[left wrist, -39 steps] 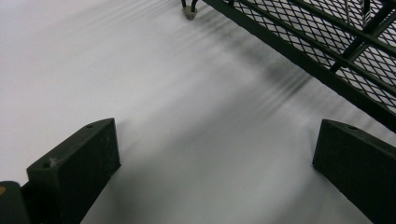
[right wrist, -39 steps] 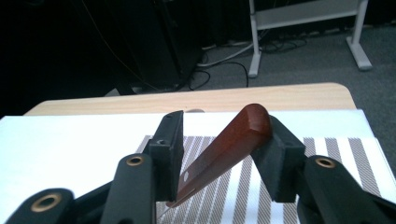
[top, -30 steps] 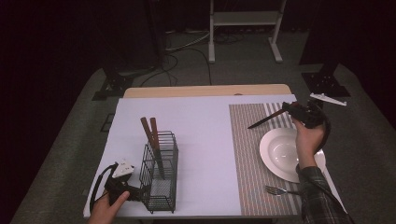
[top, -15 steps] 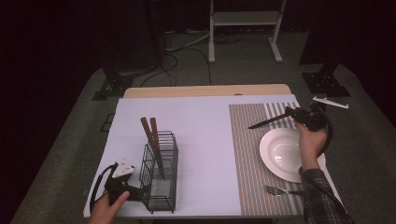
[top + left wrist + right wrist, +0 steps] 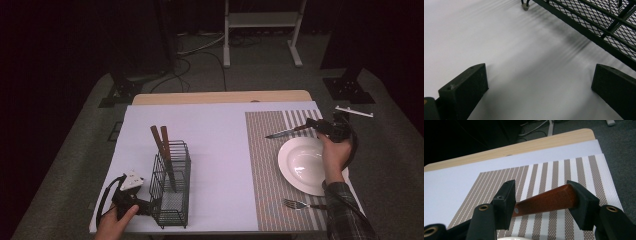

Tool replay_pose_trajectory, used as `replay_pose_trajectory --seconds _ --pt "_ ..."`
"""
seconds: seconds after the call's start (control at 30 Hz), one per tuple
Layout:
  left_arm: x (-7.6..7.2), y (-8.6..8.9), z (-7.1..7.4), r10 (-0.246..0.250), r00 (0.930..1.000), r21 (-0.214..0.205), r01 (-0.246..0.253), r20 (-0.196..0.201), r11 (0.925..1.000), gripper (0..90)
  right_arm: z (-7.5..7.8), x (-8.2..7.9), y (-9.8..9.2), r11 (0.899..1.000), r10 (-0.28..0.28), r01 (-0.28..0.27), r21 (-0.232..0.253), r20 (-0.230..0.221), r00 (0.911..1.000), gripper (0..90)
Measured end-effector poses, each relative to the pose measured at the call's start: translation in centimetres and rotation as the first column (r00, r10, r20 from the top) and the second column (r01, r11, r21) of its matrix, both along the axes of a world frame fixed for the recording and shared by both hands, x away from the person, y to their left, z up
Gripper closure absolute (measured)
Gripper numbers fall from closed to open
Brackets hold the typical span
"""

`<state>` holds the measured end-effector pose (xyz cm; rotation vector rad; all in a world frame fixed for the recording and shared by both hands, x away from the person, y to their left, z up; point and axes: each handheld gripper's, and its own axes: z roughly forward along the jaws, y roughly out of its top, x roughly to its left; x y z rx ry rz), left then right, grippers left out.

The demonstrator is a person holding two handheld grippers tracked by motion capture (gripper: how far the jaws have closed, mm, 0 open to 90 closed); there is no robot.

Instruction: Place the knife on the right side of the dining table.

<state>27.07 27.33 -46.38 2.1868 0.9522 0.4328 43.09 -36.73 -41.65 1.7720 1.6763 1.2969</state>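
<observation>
Knife (image 5: 282,132) sits pinched by its wooden handle in my right gripper (image 5: 331,127), above the plate (image 5: 305,162) at frame right; I judge placing remains. Fork (image 5: 295,203) is laid; my left gripper (image 5: 131,200) rests spread beside the basket (image 5: 172,195), lower left.

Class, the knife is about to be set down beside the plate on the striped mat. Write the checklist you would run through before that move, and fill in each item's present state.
1. Right tool has hold of the knife by its wooden handle: ok, jaws on both sides of it.
2. Blade lies level: cannot tell; the blade sits behind one jaw in the right gripper view.
3. Striped mat bare to the left of the plate: ok.
4. Fork out of the way: ok, it lies near the mat's front edge.
5. Left tool free: ok, jaws open over bare table beside the wire basket.
</observation>
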Motion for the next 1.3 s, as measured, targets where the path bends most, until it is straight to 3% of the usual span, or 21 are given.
replay_pose_trajectory --seconds 0.37,0.73,1.13,1.3 --pt "0.0 0.0 0.0 0.000 1.0000 0.000 0.000 0.000 1.0000 0.0 -0.9 0.3 -0.4 1.000 -0.005 0.005 0.002 -0.062 0.9980 38.0" --pt "0.0 0.0 0.0 0.000 1.0000 0.000 0.000 0.000 1.0000 0.0 -1.5 0.5 -0.6 1.000 -0.008 0.007 -0.011 -0.094 0.9955 34.7" --pt "0.0 0.0 0.0 0.000 1.0000 0.000 0.000 0.000 1.0000 0.0 -2.1 0.8 -0.5 1.000 -0.006 0.003 -0.023 -0.147 0.9891 29.6" --pt "0.0 0.0 0.0 0.000 1.0000 0.000 0.000 0.000 1.0000 0.0 -2.2 1.2 -0.2 0.999 -0.007 -0.002 -0.052 -0.185 0.9826 28.2"
